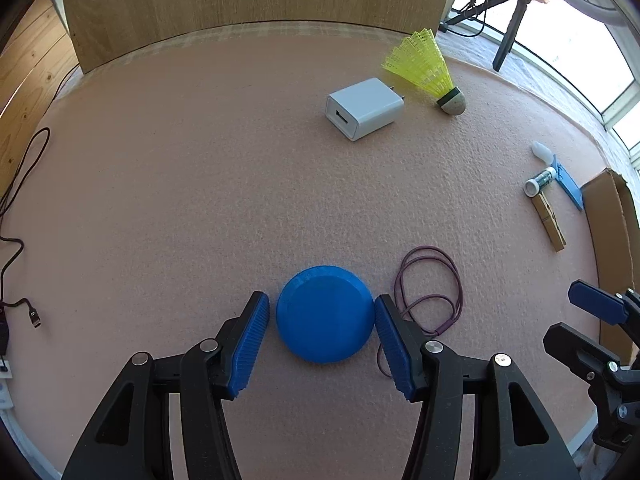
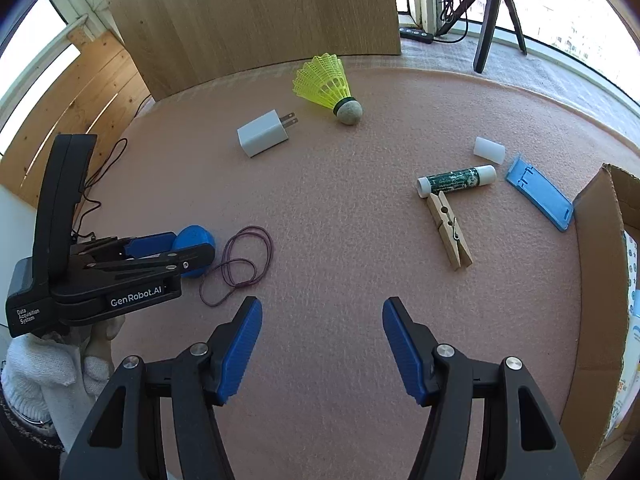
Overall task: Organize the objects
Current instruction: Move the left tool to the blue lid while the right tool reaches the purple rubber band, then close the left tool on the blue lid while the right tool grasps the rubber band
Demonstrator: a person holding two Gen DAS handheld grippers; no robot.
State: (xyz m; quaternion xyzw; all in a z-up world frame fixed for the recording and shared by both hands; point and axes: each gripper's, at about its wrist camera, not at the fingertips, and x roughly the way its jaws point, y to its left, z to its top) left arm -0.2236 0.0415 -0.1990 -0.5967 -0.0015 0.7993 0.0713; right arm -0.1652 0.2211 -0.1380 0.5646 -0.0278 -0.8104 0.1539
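A round blue disc [image 1: 325, 314] lies flat on the pink mat [image 1: 180, 200]. My left gripper [image 1: 322, 298] points down over it, open, one finger on each side; the right pad touches the rim, and a thin gap shows at the left pad. In the right wrist view the same left gripper [image 2: 194, 246] straddles the disc [image 2: 196, 236], held by a gloved hand [image 2: 52, 364]. My right gripper [image 2: 323, 302] hangs open over bare mat with nothing between its fingers; it also shows at the edge of the left wrist view [image 1: 566, 312].
A purple elastic loop [image 2: 240, 264] lies right beside the disc. Farther back are a white charger [image 2: 262, 134] and yellow shuttlecock [image 2: 326, 80]. On the right lie a clothespin [image 2: 448, 230], green tube [image 2: 456, 180], white cap [image 2: 489, 150], blue stand [image 2: 538, 196] and cardboard box [image 2: 592, 280].
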